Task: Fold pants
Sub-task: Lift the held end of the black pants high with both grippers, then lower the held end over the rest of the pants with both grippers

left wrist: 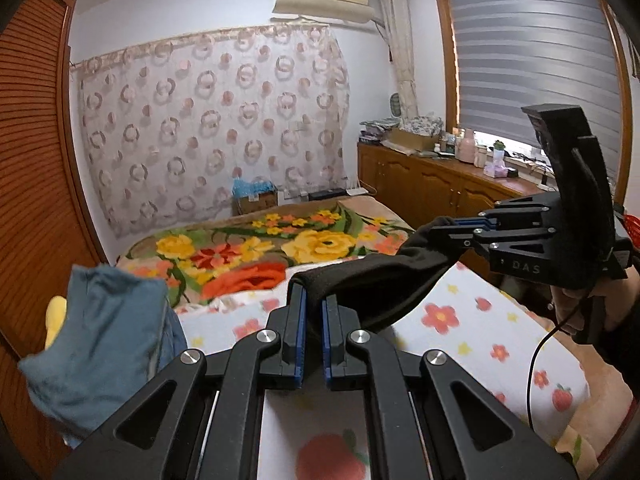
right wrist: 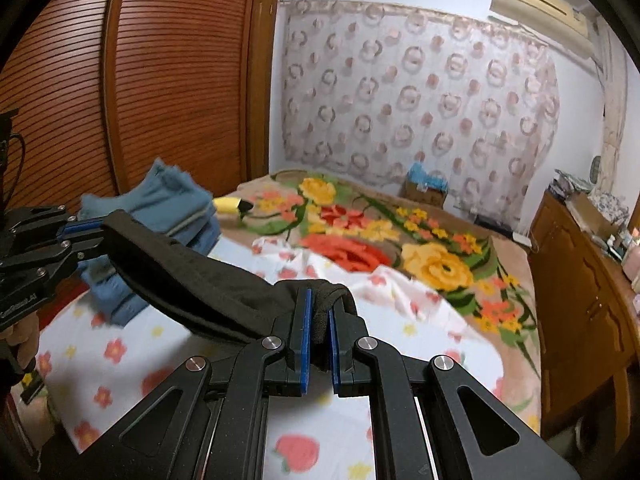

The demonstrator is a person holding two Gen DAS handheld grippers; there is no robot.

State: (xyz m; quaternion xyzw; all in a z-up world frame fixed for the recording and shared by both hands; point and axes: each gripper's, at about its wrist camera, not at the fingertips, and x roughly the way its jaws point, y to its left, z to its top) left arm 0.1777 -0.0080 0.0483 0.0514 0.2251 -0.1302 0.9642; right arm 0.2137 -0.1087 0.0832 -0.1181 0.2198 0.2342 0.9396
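Note:
The black pants (left wrist: 376,276) hang stretched in the air between both grippers, above the bed. My left gripper (left wrist: 314,300) is shut on one end of the fabric. My right gripper (right wrist: 318,312) is shut on the other end; it also shows in the left wrist view (left wrist: 444,232) at the right, held by a hand. The left gripper shows in the right wrist view (right wrist: 96,236) at the left, clamped on the pants (right wrist: 192,280). The rest of the pants below the grippers is hidden.
The bed has a white flowered sheet (left wrist: 460,320) and a bright floral blanket (left wrist: 260,248) farther back. A stack of folded blue clothes (left wrist: 100,340) lies at the bed's left side by the wooden wardrobe (left wrist: 32,160). A wooden cabinet (left wrist: 440,188) stands at the right.

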